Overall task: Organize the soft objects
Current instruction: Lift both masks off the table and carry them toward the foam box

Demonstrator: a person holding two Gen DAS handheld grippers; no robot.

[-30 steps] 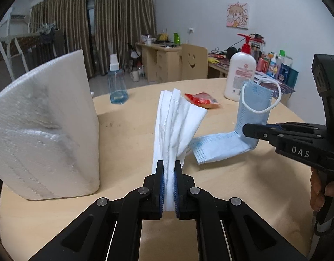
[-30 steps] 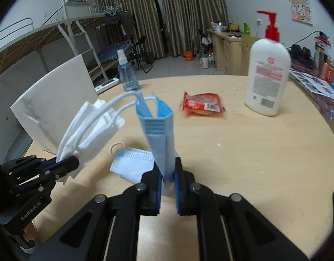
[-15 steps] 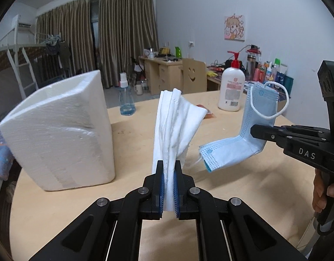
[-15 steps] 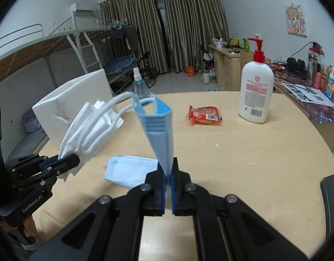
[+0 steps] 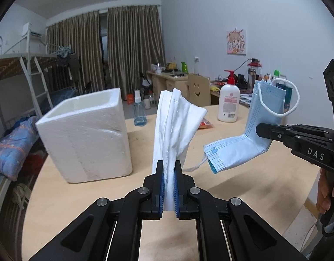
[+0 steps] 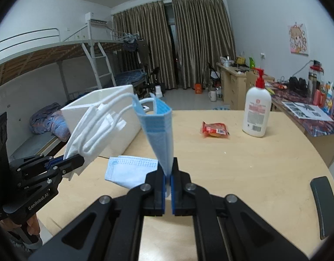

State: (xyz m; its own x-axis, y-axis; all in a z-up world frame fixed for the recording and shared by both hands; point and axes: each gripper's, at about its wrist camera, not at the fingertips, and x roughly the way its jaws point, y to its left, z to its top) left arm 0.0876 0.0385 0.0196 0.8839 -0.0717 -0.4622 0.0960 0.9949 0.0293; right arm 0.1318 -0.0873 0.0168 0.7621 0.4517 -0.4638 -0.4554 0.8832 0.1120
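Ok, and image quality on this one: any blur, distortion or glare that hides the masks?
Left wrist view: sharp, no glare; the fisheye bends the room edges and darkens the corners, and the white masks and foam box read clearly, with a soft shadow under the blue mask. Right wrist view: equally sharp under even indoor light, with the same curved edges; the blue mask's pleats are crisp.

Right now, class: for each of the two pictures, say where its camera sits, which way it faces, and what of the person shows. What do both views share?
Left wrist view: sits on the left gripper, looks along its fingers, shut on the white masks, over the table toward the foam box; a hand on the right gripper shows.
Right wrist view: sits on the right gripper, shut on a blue mask, facing the curtains; a hand shows at lower left.
Shared: both masks, foam box, lotion bottle, red snack packet.
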